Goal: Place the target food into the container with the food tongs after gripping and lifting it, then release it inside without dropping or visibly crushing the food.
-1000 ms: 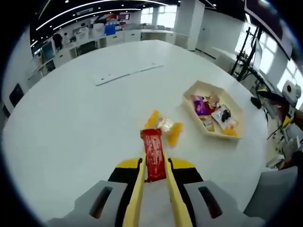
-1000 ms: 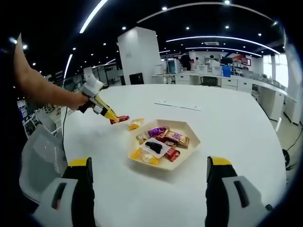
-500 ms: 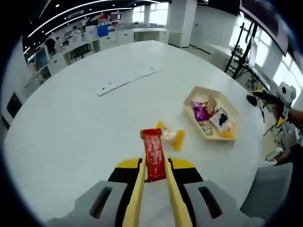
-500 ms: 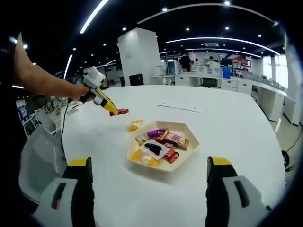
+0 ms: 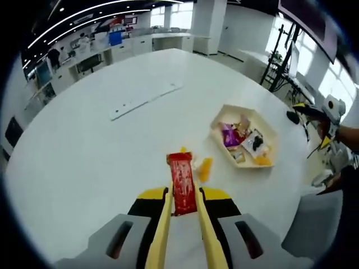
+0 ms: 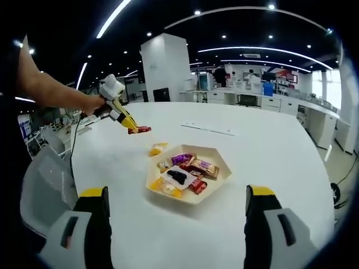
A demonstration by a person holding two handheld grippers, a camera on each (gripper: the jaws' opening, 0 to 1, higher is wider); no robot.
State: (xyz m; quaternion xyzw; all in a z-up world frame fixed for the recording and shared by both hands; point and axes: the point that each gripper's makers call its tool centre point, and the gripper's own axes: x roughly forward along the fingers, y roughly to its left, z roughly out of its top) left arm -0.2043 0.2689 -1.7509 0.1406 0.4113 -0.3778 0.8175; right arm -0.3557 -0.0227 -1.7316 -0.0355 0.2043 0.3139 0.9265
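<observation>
My left gripper (image 5: 183, 203) is shut on a red snack packet (image 5: 183, 182) and holds it in the air above the white round table (image 5: 101, 151). In the right gripper view the same gripper (image 6: 130, 126) hangs at the left with the red packet (image 6: 140, 129) sticking out. Below it lie yellow-wrapped snacks (image 5: 204, 168), also visible as yellow-wrapped snacks (image 6: 156, 149). The hexagonal container (image 5: 268, 133) with several wrapped snacks sits to the right; it is the same container (image 6: 223, 175) in the right gripper view. My right gripper (image 6: 175, 208) is open, well short of the container.
A flat white strip (image 5: 143, 100) lies on the far side of the table. A grey chair (image 6: 42, 190) stands at the table's left edge. Desks and a white pillar (image 6: 164, 67) fill the room behind.
The left gripper has lifted higher with the red packet, further above the yellow snacks. The right gripper has stayed open and nearly still.
</observation>
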